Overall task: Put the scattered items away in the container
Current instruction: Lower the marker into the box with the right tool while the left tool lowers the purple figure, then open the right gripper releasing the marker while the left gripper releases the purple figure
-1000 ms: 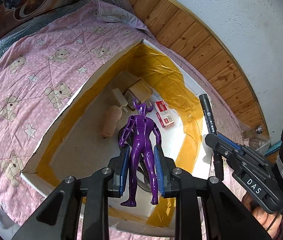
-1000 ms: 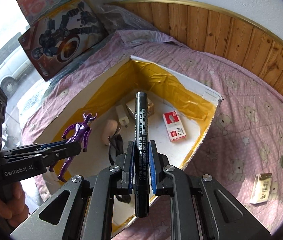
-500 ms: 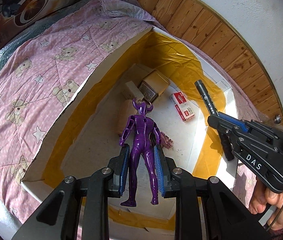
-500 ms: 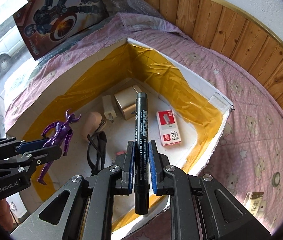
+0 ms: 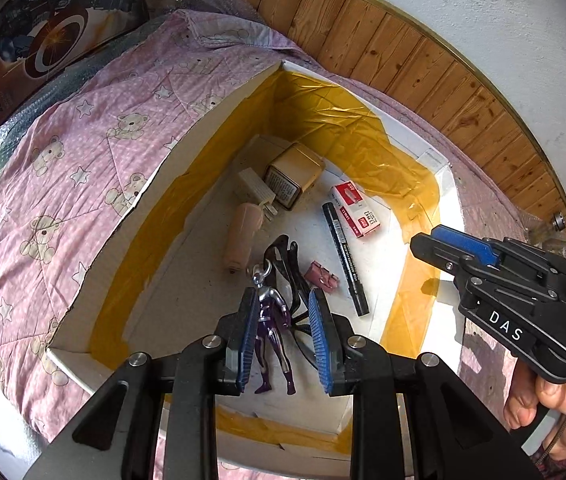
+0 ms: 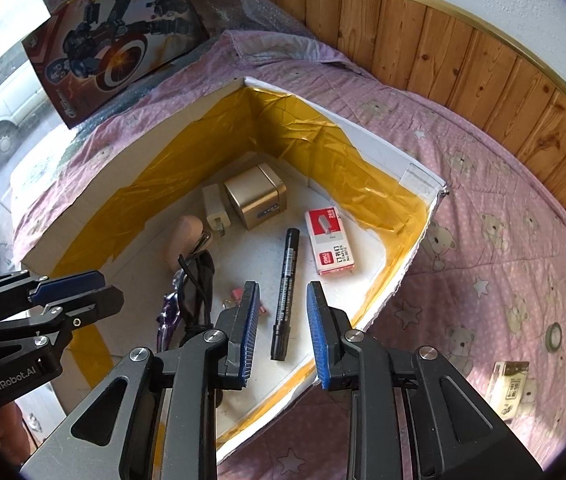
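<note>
Bed [image 6: 503,208]: pink quilted cover, bear-and-star print, soft and rumpled; wood-panelled wall behind.

Box [image 6: 367,136]: big, white, foam-like walls, inner faces lined with crinkled yellow tape. Sits on the bed, open top. It is the container.

In the box, by the look of it done: gold cube [image 6: 255,196], metallic, rounded corners; white plug [image 6: 214,211]; beige cylinder [image 5: 241,236], smooth plastic; red-and-white staple box [image 6: 329,240], cardboard; black marker [image 6: 286,292], long and slim, lying flat on the floor; black cord [image 6: 197,276]; small pink bit [image 5: 322,276].

Figure [image 5: 271,328]: glossy purple-and-silver plastic, lying on the box floor between the pads of the left tongs [image 5: 283,340]. Pads stand wide apart and grip nothing. Whether one pad brushes the figure, cannot tell.

Right tongs [image 6: 281,334]: likewise spread wide, empty, above the marker's lower end.

Left to do, judging from the right view: a small printed carton [image 6: 511,384] and a tape ring [image 6: 554,336] lie on the quilt, well outside the box. Task mostly done.
</note>
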